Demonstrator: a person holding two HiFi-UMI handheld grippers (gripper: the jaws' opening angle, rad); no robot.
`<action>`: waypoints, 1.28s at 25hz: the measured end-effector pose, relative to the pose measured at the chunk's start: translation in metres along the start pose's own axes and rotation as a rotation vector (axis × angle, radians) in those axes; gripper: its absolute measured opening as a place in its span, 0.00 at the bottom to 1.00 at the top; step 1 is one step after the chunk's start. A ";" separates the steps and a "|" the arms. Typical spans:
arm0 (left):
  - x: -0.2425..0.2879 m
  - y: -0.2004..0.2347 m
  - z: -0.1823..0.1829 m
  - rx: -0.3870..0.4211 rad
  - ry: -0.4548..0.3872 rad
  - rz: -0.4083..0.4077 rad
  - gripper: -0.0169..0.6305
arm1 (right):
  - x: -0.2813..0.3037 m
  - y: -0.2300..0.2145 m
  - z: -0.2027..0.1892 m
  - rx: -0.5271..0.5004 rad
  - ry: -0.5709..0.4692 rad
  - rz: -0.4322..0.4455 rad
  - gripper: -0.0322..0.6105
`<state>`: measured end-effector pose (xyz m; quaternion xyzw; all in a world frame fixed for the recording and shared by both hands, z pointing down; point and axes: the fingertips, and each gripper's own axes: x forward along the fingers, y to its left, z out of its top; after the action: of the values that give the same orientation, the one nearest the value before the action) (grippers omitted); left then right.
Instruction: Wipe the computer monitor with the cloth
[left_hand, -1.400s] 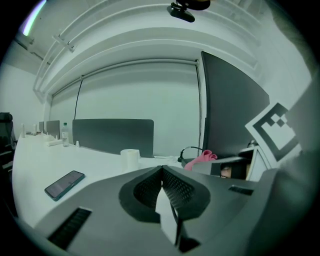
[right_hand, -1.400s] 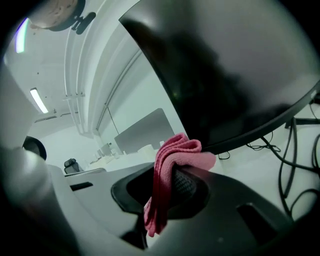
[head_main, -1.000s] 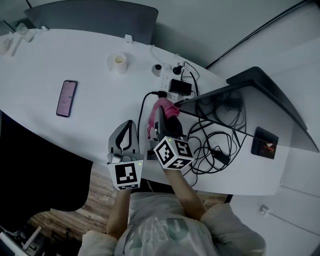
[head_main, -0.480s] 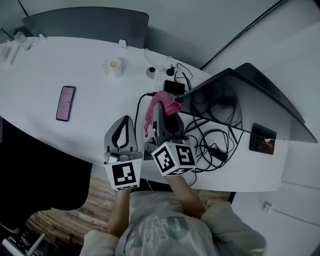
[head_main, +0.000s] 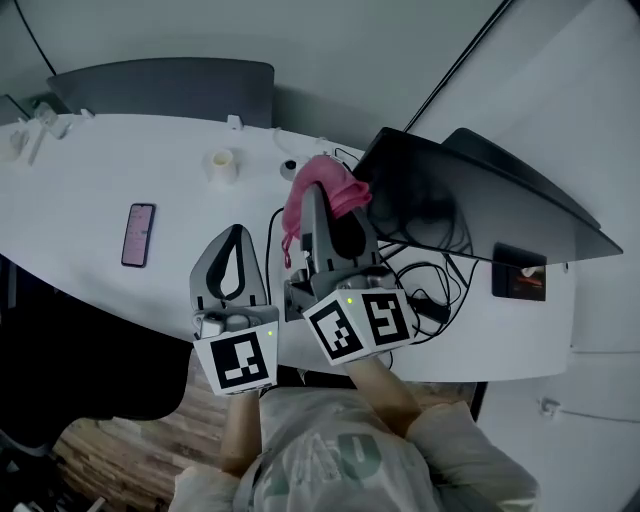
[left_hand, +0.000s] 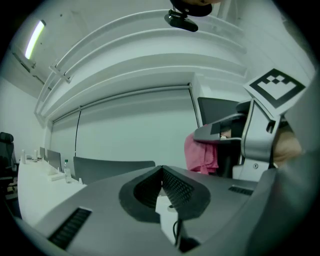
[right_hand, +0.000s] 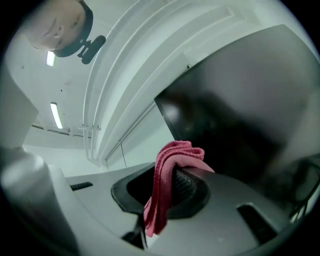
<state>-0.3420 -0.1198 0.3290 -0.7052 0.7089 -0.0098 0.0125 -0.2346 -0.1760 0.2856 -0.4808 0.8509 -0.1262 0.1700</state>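
1. The right gripper (head_main: 320, 205) is raised above the white counter (head_main: 90, 190), its jaws pointing away from the person toward the monitor (head_main: 470, 195).
2. Its jaws are clamped on the pink cloth (head_main: 322, 185). In the right gripper view the cloth is bunched over the jaw tips, and a folded tail hangs down through the gap between them.
3. The bunched cloth sits just beside the monitor's near left edge, level with the lower left part of the screen. No view shows whether the cloth touches the glass.
4. The monitor stands at the right end of the counter, turned at an angle to the person. Its screen is dark and carries a dim reflection of the cables (head_main: 430, 275) tangled on the counter below it.
5. The left gripper (head_main: 237, 232) hangs to the left of the right one, just beside it and slightly lower, over the counter's near edge.
6. Its jaws are pressed together at the tips with nothing between them. The left gripper view shows only the open loop behind the closed tips.
7. That same view catches the right gripper off to the side, with the pink cloth draped at its front.
8. A phone (head_main: 138, 234) lies flat on the counter well to the left of both grippers, screen up.
9. A small pale cup (head_main: 222, 164) stands farther back, between the phone and the cloth.
10. A small dark device (head_main: 520, 272) with a reddish face lies on the counter under the monitor's right side.
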 end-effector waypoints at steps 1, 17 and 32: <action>0.000 -0.001 0.008 0.007 -0.011 -0.006 0.05 | 0.001 0.006 0.012 -0.004 -0.021 0.007 0.14; -0.011 -0.014 0.104 0.061 -0.163 -0.046 0.05 | 0.001 0.055 0.123 -0.034 -0.225 0.119 0.14; -0.018 -0.064 0.155 0.092 -0.249 -0.164 0.05 | -0.038 0.034 0.211 -0.342 -0.345 0.067 0.14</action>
<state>-0.2726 -0.1017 0.1757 -0.7551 0.6407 0.0441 0.1318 -0.1560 -0.1370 0.0869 -0.4884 0.8337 0.1094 0.2333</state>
